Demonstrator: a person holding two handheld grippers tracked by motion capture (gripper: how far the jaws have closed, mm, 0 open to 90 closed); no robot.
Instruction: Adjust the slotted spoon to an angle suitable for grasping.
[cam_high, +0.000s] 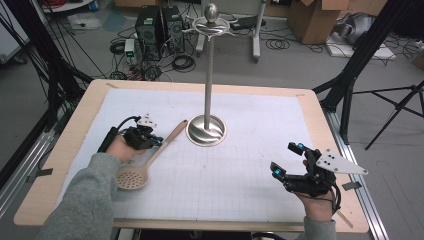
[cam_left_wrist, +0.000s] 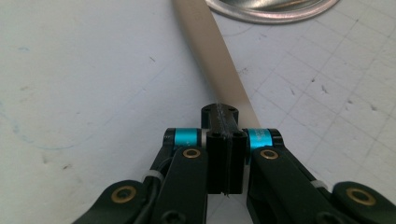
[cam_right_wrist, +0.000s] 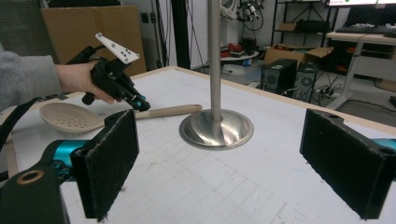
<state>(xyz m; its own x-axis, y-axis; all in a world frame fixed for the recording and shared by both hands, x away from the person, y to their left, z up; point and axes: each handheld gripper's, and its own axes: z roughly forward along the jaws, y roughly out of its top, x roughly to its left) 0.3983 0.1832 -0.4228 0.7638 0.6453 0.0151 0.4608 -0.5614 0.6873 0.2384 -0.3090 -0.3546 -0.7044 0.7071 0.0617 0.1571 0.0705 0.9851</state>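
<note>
A beige slotted spoon (cam_high: 134, 176) lies flat on the white mat, its handle (cam_left_wrist: 219, 60) running up towards the round base of a steel stand (cam_high: 206, 131). My left gripper (cam_high: 159, 141) is shut, pads pressed together, with its tip on top of the handle's middle (cam_left_wrist: 219, 114); nothing shows between the pads. The right gripper view shows that left gripper (cam_right_wrist: 141, 103) tilted down onto the handle beside the spoon's bowl (cam_right_wrist: 70, 116). My right gripper (cam_high: 285, 158) hovers open at the table's right front, its wide-apart pads (cam_right_wrist: 114, 163) empty and facing the stand (cam_right_wrist: 217, 128).
The stand's tall pole ends in a knob with hooks (cam_high: 211, 21) above the mat's middle. The gridded white mat (cam_high: 240, 170) covers a wooden table (cam_high: 75, 125). Beyond the far edge are cables, computer cases (cam_high: 160, 25) and cardboard boxes.
</note>
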